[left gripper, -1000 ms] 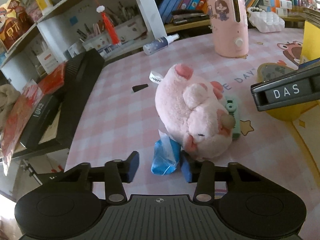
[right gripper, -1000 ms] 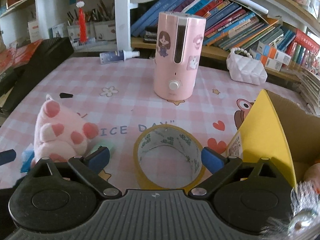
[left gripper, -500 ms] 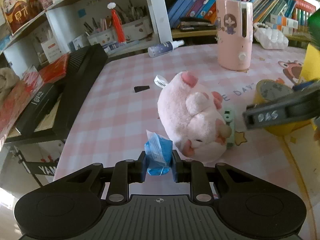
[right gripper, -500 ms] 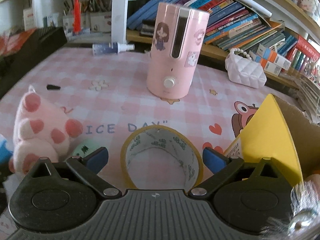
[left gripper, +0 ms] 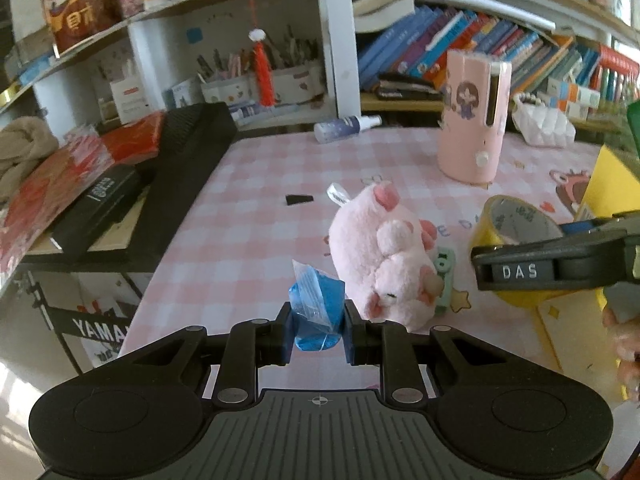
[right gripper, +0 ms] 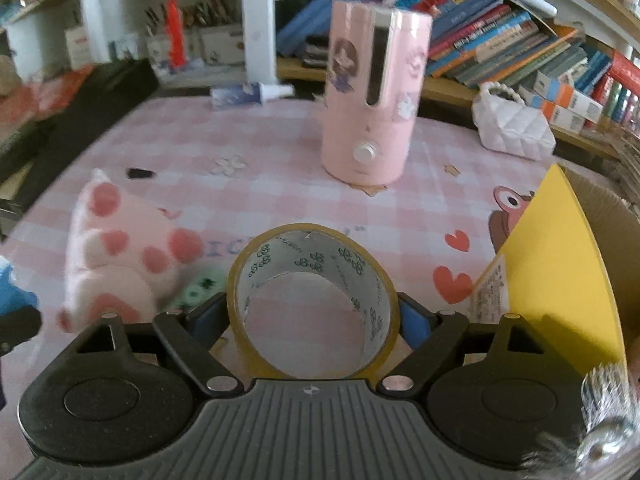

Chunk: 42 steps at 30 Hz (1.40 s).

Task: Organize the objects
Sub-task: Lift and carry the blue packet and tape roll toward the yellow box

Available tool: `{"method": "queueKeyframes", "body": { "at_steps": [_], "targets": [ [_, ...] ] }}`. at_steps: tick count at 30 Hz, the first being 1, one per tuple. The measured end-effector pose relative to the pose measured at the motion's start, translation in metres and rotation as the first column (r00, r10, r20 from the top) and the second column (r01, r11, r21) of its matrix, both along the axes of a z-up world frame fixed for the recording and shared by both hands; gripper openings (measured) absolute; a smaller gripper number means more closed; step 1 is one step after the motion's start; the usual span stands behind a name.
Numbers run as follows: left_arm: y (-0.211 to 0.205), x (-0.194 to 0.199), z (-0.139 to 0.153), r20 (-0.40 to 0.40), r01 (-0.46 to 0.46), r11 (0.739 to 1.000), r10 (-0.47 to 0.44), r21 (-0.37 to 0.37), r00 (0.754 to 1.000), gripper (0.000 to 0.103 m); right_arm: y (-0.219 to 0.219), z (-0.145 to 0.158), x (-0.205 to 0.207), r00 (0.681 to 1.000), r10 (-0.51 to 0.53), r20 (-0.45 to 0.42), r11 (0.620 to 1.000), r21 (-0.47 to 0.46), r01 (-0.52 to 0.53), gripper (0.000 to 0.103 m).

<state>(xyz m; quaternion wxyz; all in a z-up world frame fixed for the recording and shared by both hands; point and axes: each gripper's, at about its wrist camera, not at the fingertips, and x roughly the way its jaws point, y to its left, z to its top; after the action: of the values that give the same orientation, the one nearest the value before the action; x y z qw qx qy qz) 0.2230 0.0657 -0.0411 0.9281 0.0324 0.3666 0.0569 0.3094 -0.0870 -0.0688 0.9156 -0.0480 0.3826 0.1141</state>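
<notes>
Left gripper [left gripper: 316, 330] has its jaws closed tight on a small blue plastic packet [left gripper: 317, 312]; the packet is pinched between the pads and appears clear of the pink checked worktop [left gripper: 248, 216], with its crinkled top sticking out toward 12 o'clock.

Right gripper [right gripper: 314, 318] straddles the roll of yellow tape [right gripper: 312, 300]; its jaws have just been closing, and the pads now sit against the roll's outer wall at 9 and 3 o'clock; whether they press firmly cannot be told. The roll stands on edge on the worktop, tilted slightly, core facing the camera.

Pink plush pig [left gripper: 386, 258] lies just beside the packet at about 2 o'clock in the left wrist view, with a small green item [left gripper: 446, 276] tucked against its far side. Yellow-flapped cardboard box [right gripper: 568, 264] stands at 3 o'clock of the tape, close by; judged to be the likely bin.

Step in hand, as judged: secure both grasps, then carry to the box.
- Right: finish squeezing across the roll's full width, pads centred on the wall; an off-centre pinch could let the roll pivot or pop out.
- Left: grip is on thin, slippery film; keep the wrist steady and avoid brushing the pig on the way over.
- Lift the tape straight up to clear the yellow flap before crossing.
</notes>
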Motion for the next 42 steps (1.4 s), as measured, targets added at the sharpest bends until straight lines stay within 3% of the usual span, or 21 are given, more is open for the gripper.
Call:
{"method": "queueKeyframes", "body": {
  "at_steps": [10,16,27,42],
  "targets": [
    [0.002,-0.037,0.026,0.083,0.008,1.0,-0.006,-0.028,0.997,0.022,0.003,0.041,-0.048,0.988,0.101,0.118,0.994,0.038,-0.106,0.085],
    [0.003,-0.06,0.035,0.116,0.031,0.999,-0.027,-0.031,0.993,0.022,0.0,0.057,-0.084,0.975,0.138,0.177,0.99,0.014,-0.143,0.085],
    [0.007,-0.1,0.038,0.135,0.09,0.995,-0.084,-0.037,0.987,0.022,0.005,0.059,-0.13,0.985,0.093,0.146,0.995,0.024,-0.098,0.085],
    [0.007,-0.171,0.032,0.104,0.168,0.984,-0.162,-0.051,0.981,0.022,0.001,0.048,-0.217,0.996,0.004,0.092,1.0,0.026,-0.007,0.085]
  ]
}}
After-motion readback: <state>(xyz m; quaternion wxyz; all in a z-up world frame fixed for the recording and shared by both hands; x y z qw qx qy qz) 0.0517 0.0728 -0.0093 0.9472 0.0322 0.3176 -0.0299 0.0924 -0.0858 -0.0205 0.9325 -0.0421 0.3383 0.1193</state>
